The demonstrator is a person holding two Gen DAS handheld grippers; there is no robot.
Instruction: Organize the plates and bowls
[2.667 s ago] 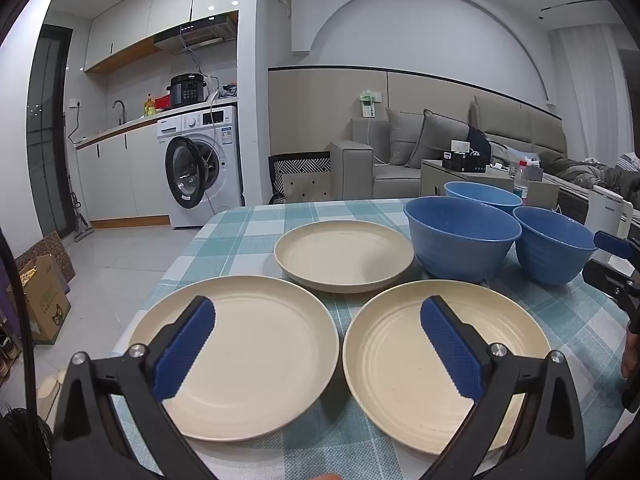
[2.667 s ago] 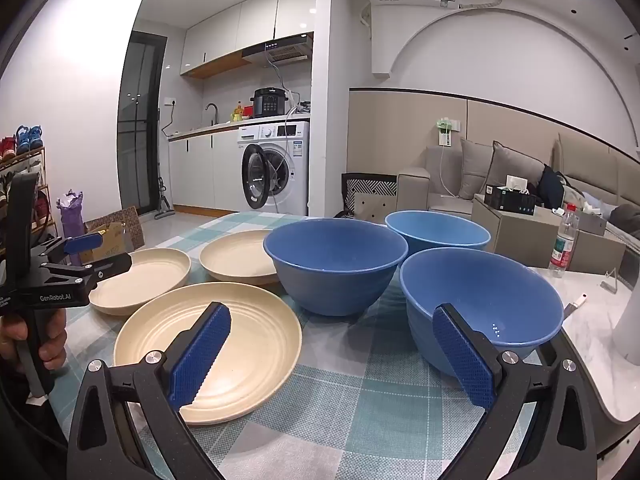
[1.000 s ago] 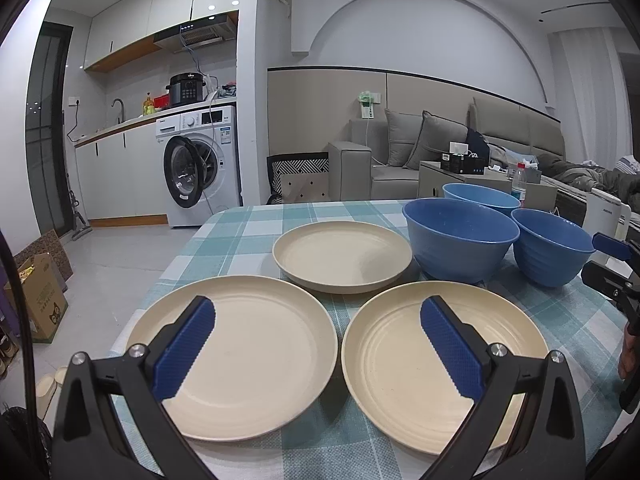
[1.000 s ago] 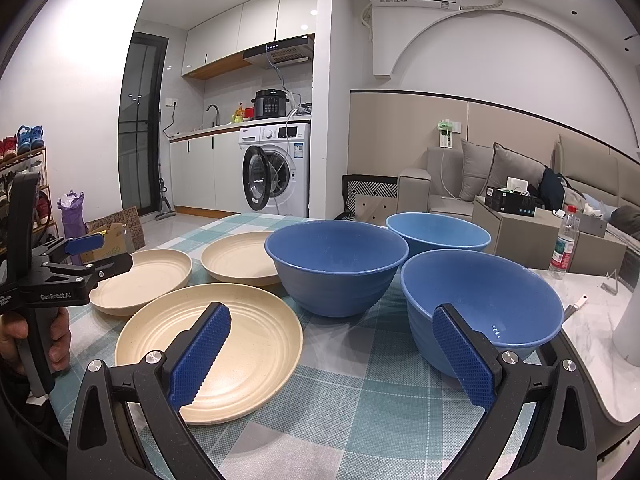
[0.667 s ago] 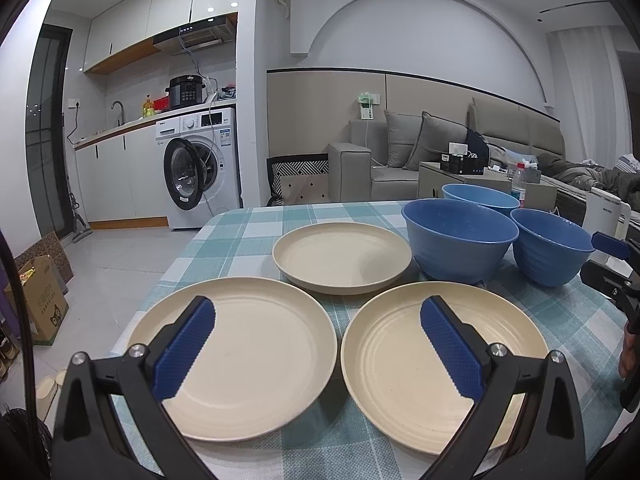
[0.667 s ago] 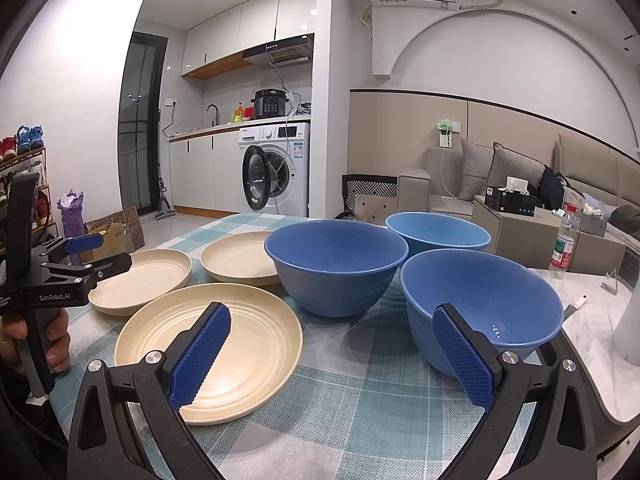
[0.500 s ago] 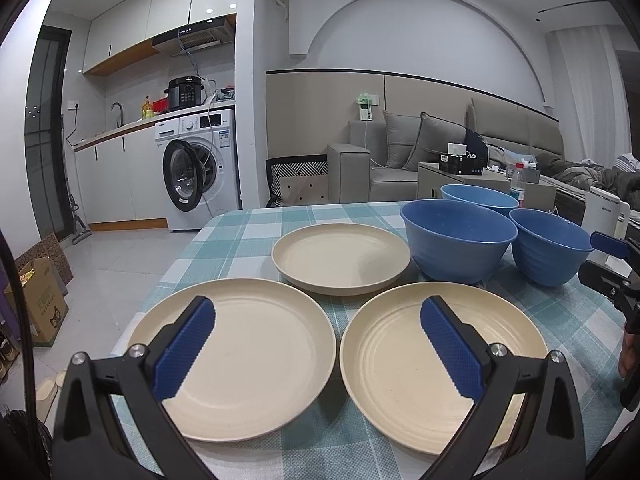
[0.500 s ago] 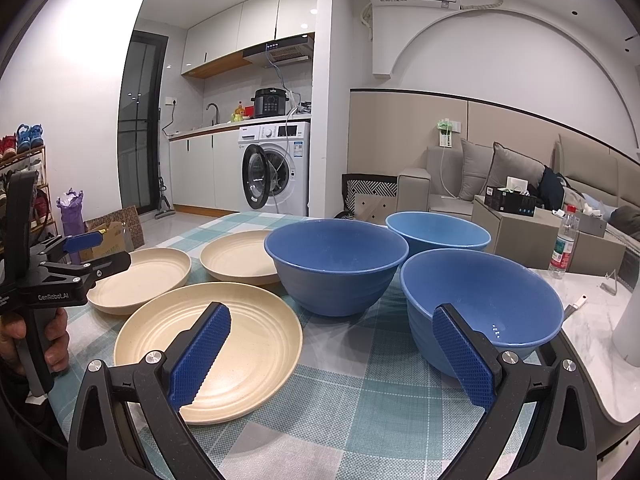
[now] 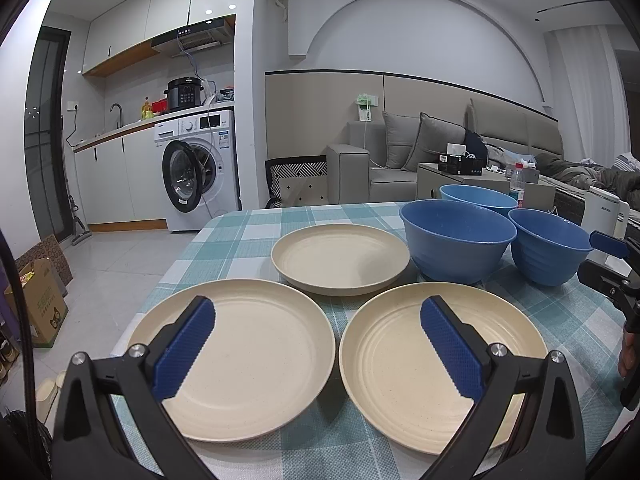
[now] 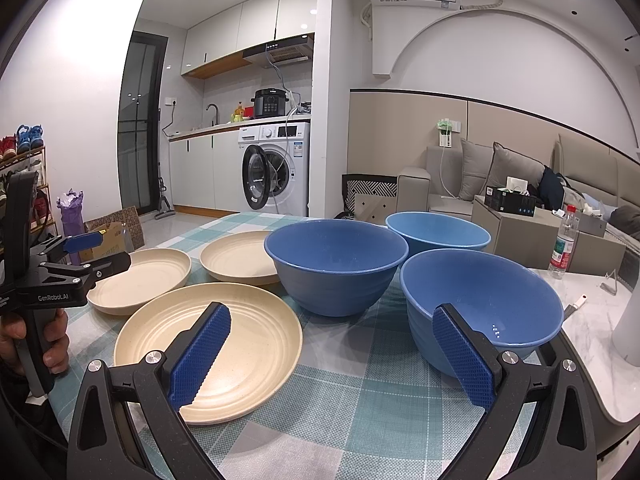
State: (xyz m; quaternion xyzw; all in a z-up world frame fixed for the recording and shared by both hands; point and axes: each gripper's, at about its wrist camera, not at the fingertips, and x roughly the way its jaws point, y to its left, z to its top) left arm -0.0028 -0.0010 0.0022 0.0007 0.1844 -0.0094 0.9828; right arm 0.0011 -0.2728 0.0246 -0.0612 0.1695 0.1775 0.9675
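Stacking hasn't begun: three cream ridged round plates [image 9: 236, 356] lie flat and apart across the lower half of your left view, with three deep blue plastic bowls [image 10: 336, 264] clustered centre-right in your right view, all on the teal checked tablecloth [image 10: 360, 400]. Your left gripper [image 9: 316, 344] and right gripper [image 10: 332, 352] both hover spread wide, holding nothing. Careful: pinch a shallow rim too lightly and it could slip; neighbouring bowls nearly touch, so a finger may nudge one.

"GenRobot.AI" in white on the black body of the left tongs [image 10: 98, 252]
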